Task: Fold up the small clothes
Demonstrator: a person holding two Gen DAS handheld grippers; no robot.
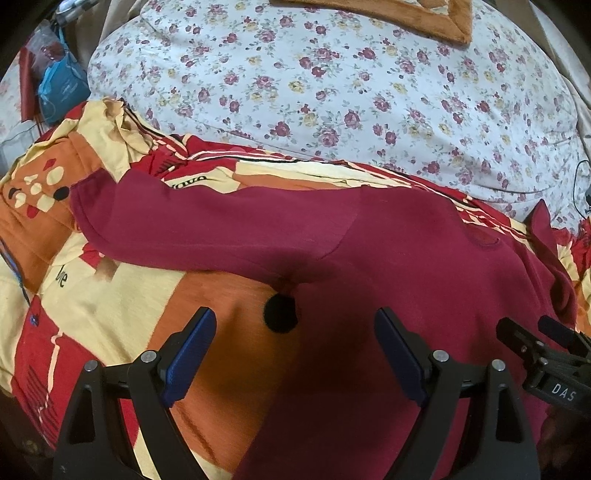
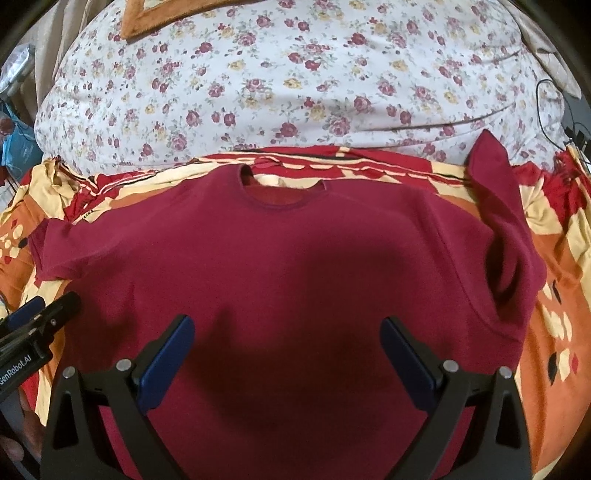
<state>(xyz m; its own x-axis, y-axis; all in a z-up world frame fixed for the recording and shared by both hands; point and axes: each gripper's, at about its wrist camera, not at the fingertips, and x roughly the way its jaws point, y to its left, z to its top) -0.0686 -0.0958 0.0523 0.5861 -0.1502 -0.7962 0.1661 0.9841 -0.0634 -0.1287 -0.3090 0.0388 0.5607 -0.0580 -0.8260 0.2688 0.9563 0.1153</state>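
While the maroon shirt lies spread flat, neckline far, on the patterned bedsheet, left tongs and right tongs both hover wide and empty over its near part, apparently ready to start folding.

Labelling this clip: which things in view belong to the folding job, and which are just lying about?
Job:
maroon short-sleeved T-shirt
left gripper, open
right gripper, open

Lying about:
red, orange and cream patterned bedsheet
white floral quilt
orange-brown plush cloth
blue plastic bag
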